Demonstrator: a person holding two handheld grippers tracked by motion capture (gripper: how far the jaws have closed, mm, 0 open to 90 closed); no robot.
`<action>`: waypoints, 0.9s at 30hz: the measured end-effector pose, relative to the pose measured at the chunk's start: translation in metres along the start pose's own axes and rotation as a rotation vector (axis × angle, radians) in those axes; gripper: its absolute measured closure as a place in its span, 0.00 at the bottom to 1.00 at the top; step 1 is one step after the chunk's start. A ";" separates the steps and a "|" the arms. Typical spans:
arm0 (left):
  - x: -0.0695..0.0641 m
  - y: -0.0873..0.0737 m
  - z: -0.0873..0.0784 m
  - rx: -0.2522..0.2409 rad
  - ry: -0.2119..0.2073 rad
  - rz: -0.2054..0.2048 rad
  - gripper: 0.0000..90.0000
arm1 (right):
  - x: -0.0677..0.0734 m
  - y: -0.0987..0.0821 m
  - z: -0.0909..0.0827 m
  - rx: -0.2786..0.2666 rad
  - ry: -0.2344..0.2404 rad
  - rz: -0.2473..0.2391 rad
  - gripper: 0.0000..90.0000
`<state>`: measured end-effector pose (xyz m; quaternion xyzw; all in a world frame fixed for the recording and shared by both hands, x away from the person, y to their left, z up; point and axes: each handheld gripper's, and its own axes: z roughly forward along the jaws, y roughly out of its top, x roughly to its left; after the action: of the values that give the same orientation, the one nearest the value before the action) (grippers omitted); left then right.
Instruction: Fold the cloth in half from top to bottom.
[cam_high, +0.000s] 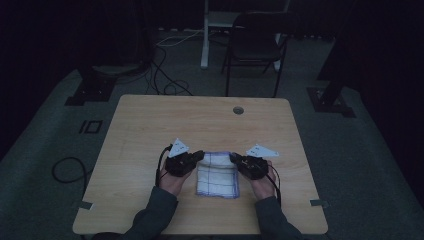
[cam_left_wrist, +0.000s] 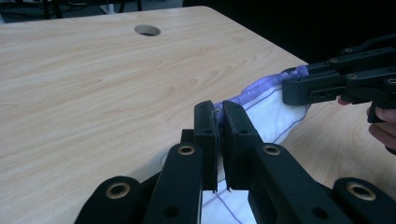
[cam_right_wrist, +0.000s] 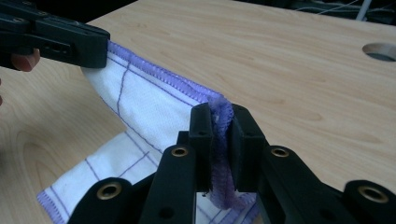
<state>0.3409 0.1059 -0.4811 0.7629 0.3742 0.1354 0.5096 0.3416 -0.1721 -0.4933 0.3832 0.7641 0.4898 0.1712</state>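
A: What are the fingers doing?

B: The left gripper (cam_left_wrist: 218, 116) has its 2 jaws pressed together on a corner of the white cloth with purple grid lines (cam_high: 217, 174). The right gripper (cam_right_wrist: 218, 119) pinches the purple hem at the cloth's other far corner, and the hem bunches between its pads.

A: Where is the cloth?

B: On the wooden table (cam_high: 150, 125), on the half nearer the person and about midway between the side edges. Its far edge is lifted and stretched between the 2 grippers, while the near part lies flat on the wood.

A: Anything hidden or cut off?

B: In the left gripper view the pinched corner is nearly covered by the jaws, with just a sliver visible. From the high view the room is dim, so the jaw tips blur into the cloth. The person's sleeves (cam_high: 155, 215) are cut off at the bottom.

A: Any writing?

B: None I can read.

A: Room around the cloth?

B: Bare wood on all sides. Beyond the cloth a round cable hole (cam_high: 238, 110) sits near the table's far edge, well apart. A folding chair (cam_high: 255, 42) stands on the floor past that edge.
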 end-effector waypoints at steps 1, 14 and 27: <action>-0.001 -0.002 -0.001 0.000 -0.002 -0.004 0.95 | 0.001 -0.001 0.000 0.000 0.002 0.002 0.91; -0.008 -0.015 -0.004 0.009 -0.022 -0.022 0.95 | 0.004 -0.013 -0.004 0.014 0.010 0.014 0.90; -0.012 -0.029 -0.004 0.030 -0.029 -0.035 0.95 | 0.007 -0.028 -0.006 0.038 0.013 0.031 0.89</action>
<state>0.3175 0.1056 -0.5024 0.7656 0.3819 0.1099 0.5059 0.3214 -0.1770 -0.5144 0.3950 0.7682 0.4805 0.1513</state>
